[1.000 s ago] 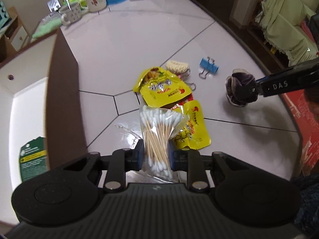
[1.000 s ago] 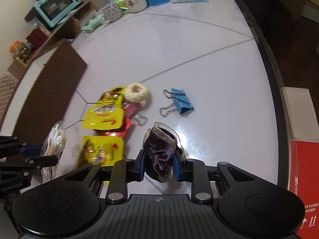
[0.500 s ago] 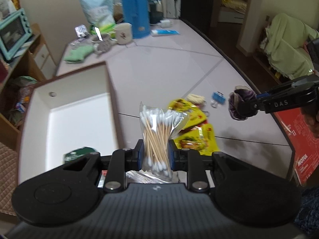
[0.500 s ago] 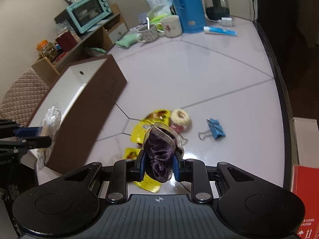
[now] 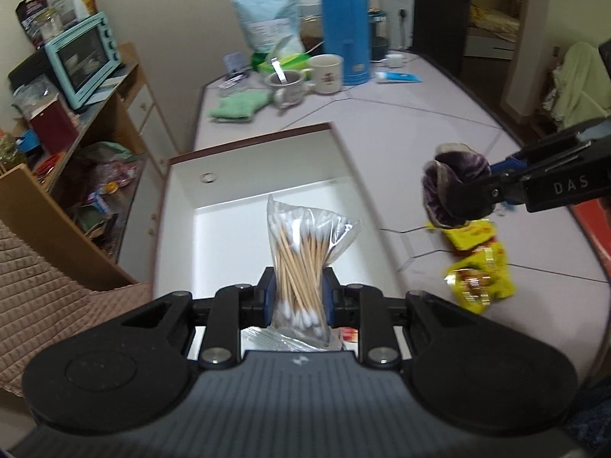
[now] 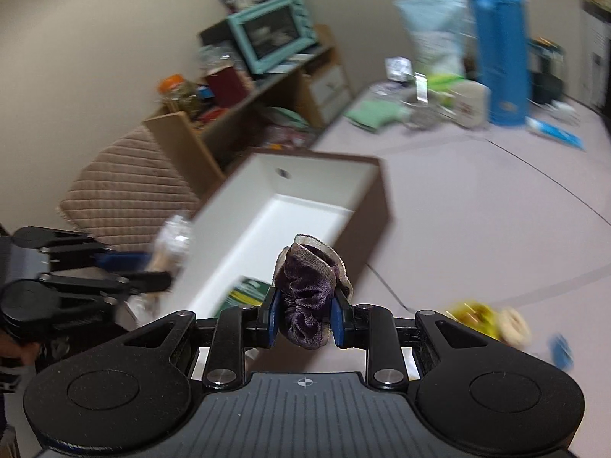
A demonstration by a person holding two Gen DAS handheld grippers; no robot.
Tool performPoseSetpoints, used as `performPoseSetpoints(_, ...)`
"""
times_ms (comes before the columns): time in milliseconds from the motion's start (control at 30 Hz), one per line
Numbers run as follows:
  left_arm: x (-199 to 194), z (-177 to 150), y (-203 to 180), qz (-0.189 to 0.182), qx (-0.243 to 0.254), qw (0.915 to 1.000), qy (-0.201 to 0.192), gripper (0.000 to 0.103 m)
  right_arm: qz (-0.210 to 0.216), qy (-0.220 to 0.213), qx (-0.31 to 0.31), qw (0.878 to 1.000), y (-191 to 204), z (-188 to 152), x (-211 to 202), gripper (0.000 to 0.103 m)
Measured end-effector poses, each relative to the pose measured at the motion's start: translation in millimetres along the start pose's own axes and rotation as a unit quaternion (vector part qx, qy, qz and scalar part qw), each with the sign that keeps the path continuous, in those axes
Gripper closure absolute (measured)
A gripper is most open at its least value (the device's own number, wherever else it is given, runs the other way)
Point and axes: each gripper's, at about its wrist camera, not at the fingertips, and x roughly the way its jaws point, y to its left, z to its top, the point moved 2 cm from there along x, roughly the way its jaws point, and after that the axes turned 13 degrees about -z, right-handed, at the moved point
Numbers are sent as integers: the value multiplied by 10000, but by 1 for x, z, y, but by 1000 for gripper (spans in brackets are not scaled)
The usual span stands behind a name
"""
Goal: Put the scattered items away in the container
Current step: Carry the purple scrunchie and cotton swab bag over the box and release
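Observation:
My left gripper (image 5: pixel 297 294) is shut on a clear bag of cotton swabs (image 5: pixel 301 252) and holds it above the near end of the open box (image 5: pixel 343 145), which is brown outside and white inside. My right gripper (image 6: pixel 304 315) is shut on a purple velvet scrunchie (image 6: pixel 305 294) and holds it in the air near the box's (image 6: pixel 366 206) right wall. In the left wrist view the scrunchie (image 5: pixel 454 187) hangs to the right of the box. Yellow snack packets (image 5: pixel 477 267) lie on the table. A green-labelled item (image 6: pixel 248 292) lies inside the box.
A cream scrunchie (image 6: pixel 513 326) and a blue binder clip (image 6: pixel 560 349) lie by the packets. A blue thermos (image 5: pixel 345 23), mugs (image 5: pixel 324 72), a green cloth (image 5: pixel 236 108) and a tube (image 5: pixel 397 76) stand at the table's far end. A shelf with a teal oven (image 5: pixel 82 57) is left.
Both grippers have lifted and swung left toward the box with their loads. The left gripper now holds the swab bag over the box's inside; the scrunchie has come close to the box's right wall.

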Motion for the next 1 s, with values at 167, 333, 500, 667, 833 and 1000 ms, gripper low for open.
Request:
performPoseSetpoints(167,24,2,46,58,-103,9998,165,83,20,151,-187,9997,42,25,57,77)
performPoseSetpoints(333,58,2,84,-20,-282,9988,388,83,-237,459,-333,9981,59,31,111,77)
performPoseSetpoints(500,91,4,108,-169,-388,9973,598,83,-486,732,-529,9947,64,32,153,77)
performPoseSetpoints(667,120,8,123,-263,-452,9956,780,82,-723,895,-622,9914,66,34,181,77)
performPoseSetpoints(833,142,8,134,-339,-553,9936,928,82,-896,940,-654,9894,65,36,197,77)
performPoseSetpoints(1000,157,4,135,-407,-620,9910,1114,78,-868,1083,-746,9875,64,32,203,76)
